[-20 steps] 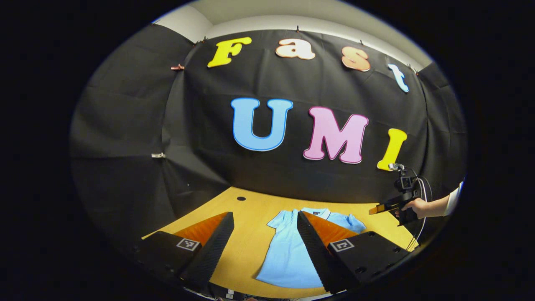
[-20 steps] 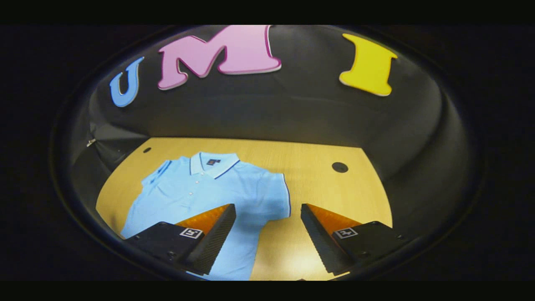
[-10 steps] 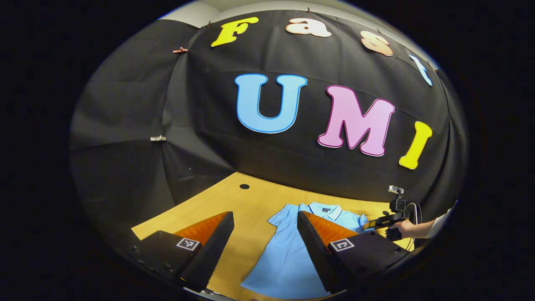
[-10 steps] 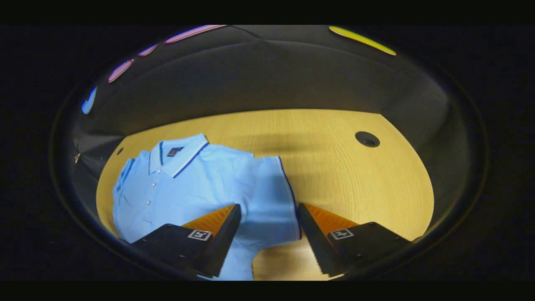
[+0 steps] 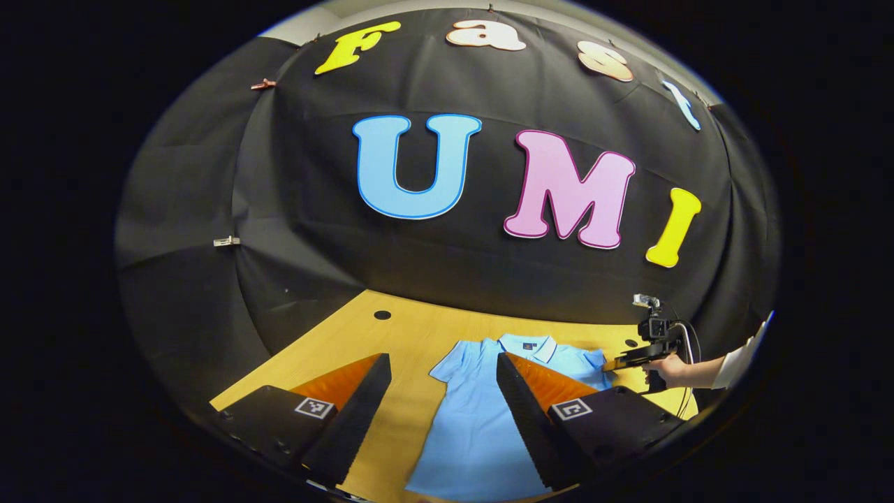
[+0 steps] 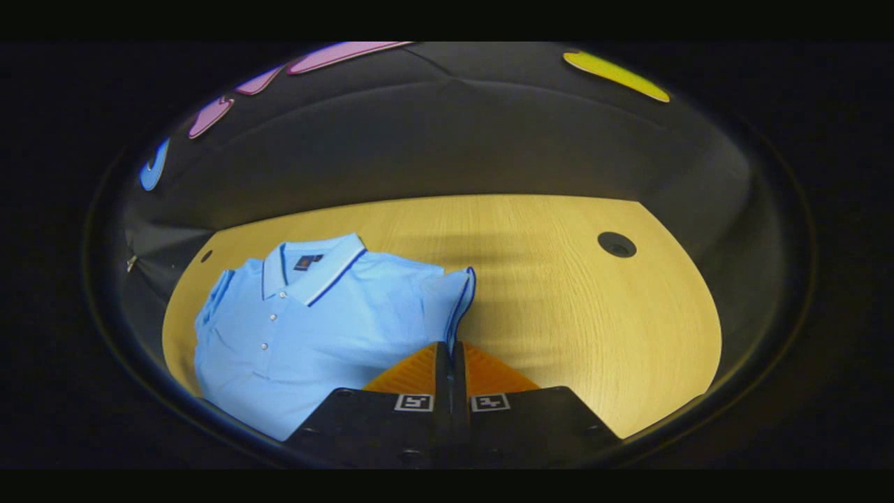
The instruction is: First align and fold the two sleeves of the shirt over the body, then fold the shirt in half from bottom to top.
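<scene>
Your right tongs (image 6: 451, 349) pinch the polo shirt's (image 6: 314, 328) trimmed sleeve (image 6: 457, 300), lifting it. The pale-blue shirt lies buttoned-side up on the table (image 6: 573, 314). Your left tongs (image 5: 443, 391) gape above it.

The polo shirt (image 6: 314, 328) lies flat on the table (image 6: 580, 314), at lower left in the right gripper view, collar (image 6: 314, 260) toward the wall. The right tool (image 6: 450, 349) pinches its sleeve (image 6: 457, 297) at bottom centre.
</scene>
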Available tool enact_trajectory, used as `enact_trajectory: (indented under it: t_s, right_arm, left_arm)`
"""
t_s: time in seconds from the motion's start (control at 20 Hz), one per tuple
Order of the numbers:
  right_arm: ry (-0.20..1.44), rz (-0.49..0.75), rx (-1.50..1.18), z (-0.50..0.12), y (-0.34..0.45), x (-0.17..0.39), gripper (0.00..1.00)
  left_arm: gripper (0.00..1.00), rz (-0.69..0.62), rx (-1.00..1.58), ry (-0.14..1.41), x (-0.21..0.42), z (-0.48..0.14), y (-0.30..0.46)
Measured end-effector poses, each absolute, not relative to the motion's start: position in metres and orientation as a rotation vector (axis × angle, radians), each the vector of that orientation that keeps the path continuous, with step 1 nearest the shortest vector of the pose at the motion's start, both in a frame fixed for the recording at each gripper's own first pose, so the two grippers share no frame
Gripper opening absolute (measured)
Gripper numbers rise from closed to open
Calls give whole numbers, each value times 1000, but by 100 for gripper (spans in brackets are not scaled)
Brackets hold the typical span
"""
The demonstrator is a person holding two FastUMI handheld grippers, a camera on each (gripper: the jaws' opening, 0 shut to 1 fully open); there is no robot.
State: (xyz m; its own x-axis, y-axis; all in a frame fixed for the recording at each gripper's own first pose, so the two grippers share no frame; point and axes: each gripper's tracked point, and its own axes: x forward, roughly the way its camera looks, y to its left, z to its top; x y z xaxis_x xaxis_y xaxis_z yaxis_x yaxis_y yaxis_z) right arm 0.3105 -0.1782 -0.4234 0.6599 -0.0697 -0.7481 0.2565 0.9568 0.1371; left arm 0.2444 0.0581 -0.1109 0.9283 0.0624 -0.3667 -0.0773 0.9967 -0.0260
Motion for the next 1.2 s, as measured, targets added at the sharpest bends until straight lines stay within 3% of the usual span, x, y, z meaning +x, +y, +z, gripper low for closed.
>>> enact_trajectory:
  t_s: [0.1,0.15,0.3,0.35,0.45,0.5,0.55,0.6,0.7,0.75,0.8,0.85,0.9,1.2]
  right_arm:
    - [808,-136,267,-409,-154,314,5]
    - [805,-103,279,-404,-141,316,0]
    - [864,-40,233,-417,-116,308,5]
    - [911,-21,223,-430,-110,302,0]
    - [993,8,223,-451,-98,292,10]
    - [998,20,223,-452,-96,292,1]
    - [989,32,233,-449,-93,292,5]
    - [970,38,236,-443,-95,295,26]
    - [918,49,246,-424,-98,296,57]
    - [890,53,251,-409,-102,296,60]
    - [857,57,255,-397,-104,292,78]
    - [825,57,258,-384,-108,288,87]
    - [796,57,264,-372,-112,283,80]
    - [724,9,311,-335,-146,233,80]
  left_arm:
    - [97,77,-48,369,243,-109,63]
    - [97,82,-56,372,242,-111,65]
    - [97,82,-77,378,244,-117,67]
    - [97,79,-75,389,246,-122,67]
    - [97,69,-55,423,252,-138,69]
    - [97,58,-39,437,258,-144,69]
    - [98,42,-27,452,263,-150,69]
    - [98,26,-24,466,272,-158,68]
    - [98,1,-41,500,296,-175,67]
    - [98,-7,-45,521,310,-184,67]
    - [98,-13,-53,542,323,-196,67]
    - [98,-27,-65,559,339,-206,63]
    - [98,-40,-72,585,356,-218,61]
    - [97,-96,35,780,448,-311,51]
